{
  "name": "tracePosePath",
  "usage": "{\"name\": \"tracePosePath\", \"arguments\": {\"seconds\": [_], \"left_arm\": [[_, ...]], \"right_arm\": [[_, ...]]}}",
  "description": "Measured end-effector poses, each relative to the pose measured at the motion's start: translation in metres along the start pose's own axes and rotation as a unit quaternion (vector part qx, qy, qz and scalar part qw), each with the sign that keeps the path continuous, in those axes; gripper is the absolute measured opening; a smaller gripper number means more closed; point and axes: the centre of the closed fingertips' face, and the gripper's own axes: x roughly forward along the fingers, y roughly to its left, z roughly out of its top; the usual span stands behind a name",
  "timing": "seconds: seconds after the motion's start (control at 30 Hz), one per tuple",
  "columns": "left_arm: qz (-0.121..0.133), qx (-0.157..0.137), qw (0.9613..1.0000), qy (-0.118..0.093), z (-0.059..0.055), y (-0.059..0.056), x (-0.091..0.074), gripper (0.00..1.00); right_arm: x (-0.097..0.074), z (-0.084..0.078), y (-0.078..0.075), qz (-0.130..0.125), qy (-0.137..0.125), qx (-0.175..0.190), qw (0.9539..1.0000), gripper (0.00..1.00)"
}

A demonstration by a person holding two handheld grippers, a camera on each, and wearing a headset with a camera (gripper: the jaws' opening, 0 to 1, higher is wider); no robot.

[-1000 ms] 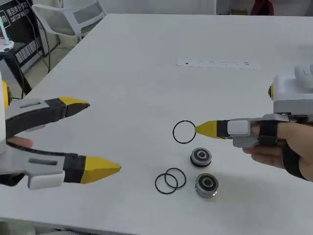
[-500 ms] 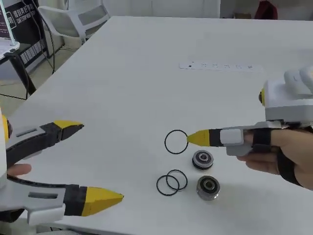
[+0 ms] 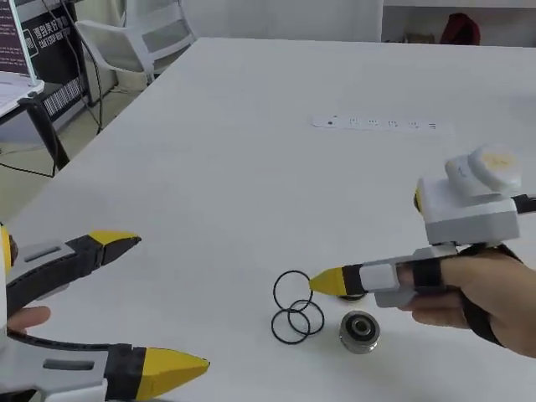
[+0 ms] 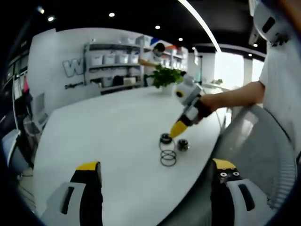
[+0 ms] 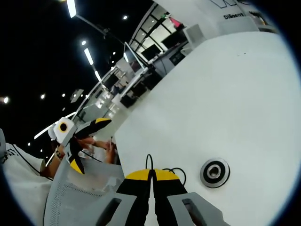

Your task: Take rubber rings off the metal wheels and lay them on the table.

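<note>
The right gripper (image 3: 316, 283) has its yellow fingers pressed together on a rubber ring (image 3: 291, 289), which juts out past the tips, low over the white table (image 3: 251, 151). Just beyond and below the tips, two more rings (image 3: 297, 322) lie overlapped on the table. One metal wheel (image 3: 360, 329) sits beside the fingers on the hand's side, and a second wheel (image 3: 353, 294) is half hidden behind them. The left gripper (image 3: 155, 306) hovers well apart from the rings, its fingers spread wide.
</note>
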Motion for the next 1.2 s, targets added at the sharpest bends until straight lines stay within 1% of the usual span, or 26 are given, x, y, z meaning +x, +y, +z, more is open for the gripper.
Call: {"name": "tracePosePath", "arguments": {"seconds": [0.03,0.1,0.37,0.47,0.6,0.83,0.93,1.1,1.2], "left_arm": [[0.000,0.001,1.0000,0.005,-0.002,0.000,0.000,0.98],[0.001,0.003,1.0000,0.007,-0.003,0.001,0.000,0.98],[-0.007,0.005,1.0000,0.005,0.000,-0.004,0.000,0.98],[-0.012,0.004,0.9999,0.007,-0.001,-0.006,0.001,0.97],[-0.015,0.005,0.9998,0.013,-0.003,-0.006,0.002,0.96],[-0.017,0.004,0.9998,0.013,-0.004,-0.008,0.002,0.96],[-0.017,0.004,0.9997,0.015,-0.005,-0.008,0.003,0.96],[-0.014,0.005,0.9998,0.013,-0.004,-0.007,0.002,0.95],[-0.012,0.005,0.9998,0.013,-0.004,-0.006,0.002,0.95]], "right_arm": [[0.001,-0.002,-0.001,-0.002,0.004,0.001,1.0000,0.00],[0.004,-0.008,-0.003,-0.009,0.011,0.004,0.9999,0.00],[0.012,-0.022,-0.009,-0.026,0.036,0.004,0.9990,0.00],[0.012,-0.024,-0.013,-0.037,0.037,0.004,0.9986,0.00],[0.013,-0.024,-0.017,-0.040,0.032,0.013,0.9986,0.00],[0.012,-0.023,-0.022,-0.049,0.028,0.022,0.9982,0.00],[0.011,-0.024,-0.026,-0.060,0.029,0.025,0.9975,0.00],[0.011,-0.026,-0.028,-0.065,0.035,0.024,0.9970,0.00],[0.010,-0.025,-0.029,-0.072,0.034,0.018,0.9967,0.00]]}}
